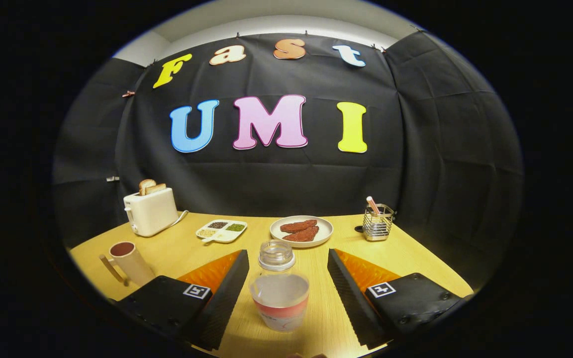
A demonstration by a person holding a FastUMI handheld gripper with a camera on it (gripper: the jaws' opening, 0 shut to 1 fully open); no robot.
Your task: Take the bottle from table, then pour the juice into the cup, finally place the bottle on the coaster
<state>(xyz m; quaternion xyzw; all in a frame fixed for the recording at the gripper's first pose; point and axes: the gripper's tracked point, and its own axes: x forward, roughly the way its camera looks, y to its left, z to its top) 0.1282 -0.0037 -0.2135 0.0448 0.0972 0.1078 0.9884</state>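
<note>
While the bottle (279,292) is standing upright on the desk (326,318), we are seeing it sitting in the gap between the two fingers, apart from both of them. It is looking clear, with a band of label low on its body and an open mouth at the top. The jaws are spread wide, gripper (286,288) pinching nothing, each finger (227,293) staying clear of the bottle's sides.

Off beyond the left finger, a cup (128,261) with a handle is standing on the desk, something dark showing inside it. Farther back on that side a toaster (150,211) is holding slices of bread (151,187). Just ahead of the bottle, past the fingertips, we are noting a divided tray (222,230) with small heaps of grains or beans, and beside it a plate (301,230) carrying reddish-brown pieces of food. To the right of the plate a wire holder (378,223) is standing with a stick-like item poking out. We are not making out the coaster for sure.
</note>
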